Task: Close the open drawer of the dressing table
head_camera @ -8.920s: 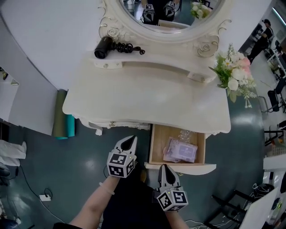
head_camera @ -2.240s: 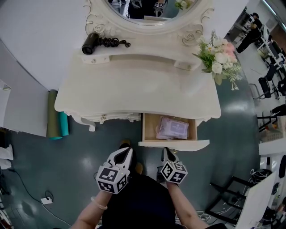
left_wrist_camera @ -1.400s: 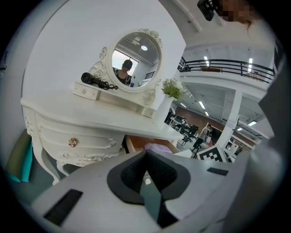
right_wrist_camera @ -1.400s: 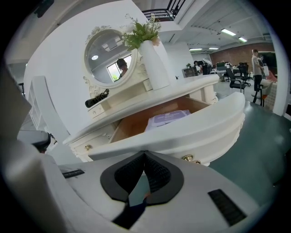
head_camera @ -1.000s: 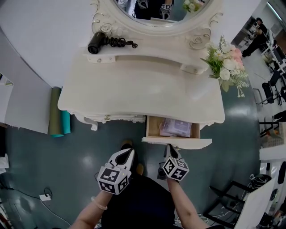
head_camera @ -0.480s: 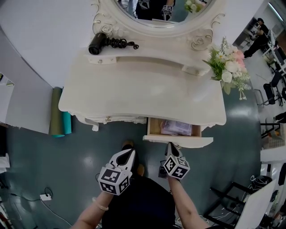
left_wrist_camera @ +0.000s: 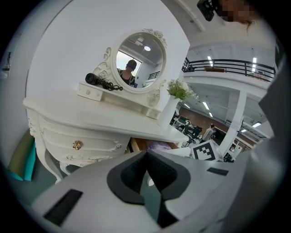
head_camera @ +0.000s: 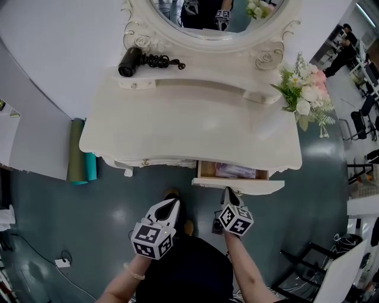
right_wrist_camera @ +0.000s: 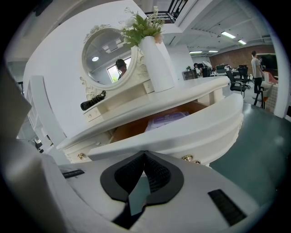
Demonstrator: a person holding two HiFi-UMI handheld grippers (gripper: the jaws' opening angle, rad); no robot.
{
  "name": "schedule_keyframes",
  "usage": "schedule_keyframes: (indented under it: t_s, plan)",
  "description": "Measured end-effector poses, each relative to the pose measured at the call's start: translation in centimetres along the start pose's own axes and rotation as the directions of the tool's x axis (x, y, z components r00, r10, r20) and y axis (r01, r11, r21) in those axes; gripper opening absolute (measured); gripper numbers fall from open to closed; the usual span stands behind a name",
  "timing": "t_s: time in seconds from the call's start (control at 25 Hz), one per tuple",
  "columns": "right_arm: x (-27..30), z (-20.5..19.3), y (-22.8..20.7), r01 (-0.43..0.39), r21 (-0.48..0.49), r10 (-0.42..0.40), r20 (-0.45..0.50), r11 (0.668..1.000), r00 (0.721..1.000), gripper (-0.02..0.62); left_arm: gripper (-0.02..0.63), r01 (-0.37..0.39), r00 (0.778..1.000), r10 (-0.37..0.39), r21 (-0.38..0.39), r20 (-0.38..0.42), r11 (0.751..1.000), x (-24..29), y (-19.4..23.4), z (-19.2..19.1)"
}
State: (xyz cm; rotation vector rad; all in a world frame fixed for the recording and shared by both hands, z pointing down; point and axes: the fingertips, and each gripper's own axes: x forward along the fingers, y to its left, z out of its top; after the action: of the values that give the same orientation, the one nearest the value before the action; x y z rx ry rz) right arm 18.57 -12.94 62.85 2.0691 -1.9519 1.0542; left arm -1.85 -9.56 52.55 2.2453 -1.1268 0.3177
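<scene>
The cream, wood-lined drawer (head_camera: 237, 183) has slid nearly home; we keep the white right gripper (head_camera: 228, 193), jaws together, pushing squarely mid-front, while the white left gripper (head_camera: 172, 203), likewise closed, idles.

**Where Things Stand at the Desk**

The desk (head_camera: 189, 127) stands against the wall, with the mirror (head_camera: 213, 18) rising behind its raised back shelf (head_camera: 195, 76). On that shelf's left end lies the hair dryer (head_camera: 131, 61). The vase of flowers (head_camera: 308, 89) stands on the desk's right rear corner. Under the top's front edge, right of centre, the drawer (head_camera: 237, 184) juts out a little way, and a packet (head_camera: 235, 170) lies in it. On the floor left of the desk, two rolls (head_camera: 80, 160) lie side by side by the wall. Before the desk, the right tool (head_camera: 228, 194) has its tip at the drawer's front. The left tool (head_camera: 170, 204) hangs to its left, apart from the desk.
</scene>
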Motion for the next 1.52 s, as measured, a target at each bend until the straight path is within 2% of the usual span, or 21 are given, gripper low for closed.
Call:
schedule_keyframes:
  t_s: [1.52]
  plan:
    - [4.7, 3.4, 0.4, 0.002, 0.007, -0.002, 0.027, 1.0, 1.0, -0.002, 0.029, -0.023, 1.0, 0.023, -0.009, -0.015, 1.0, 0.1, 1.9, 0.8]
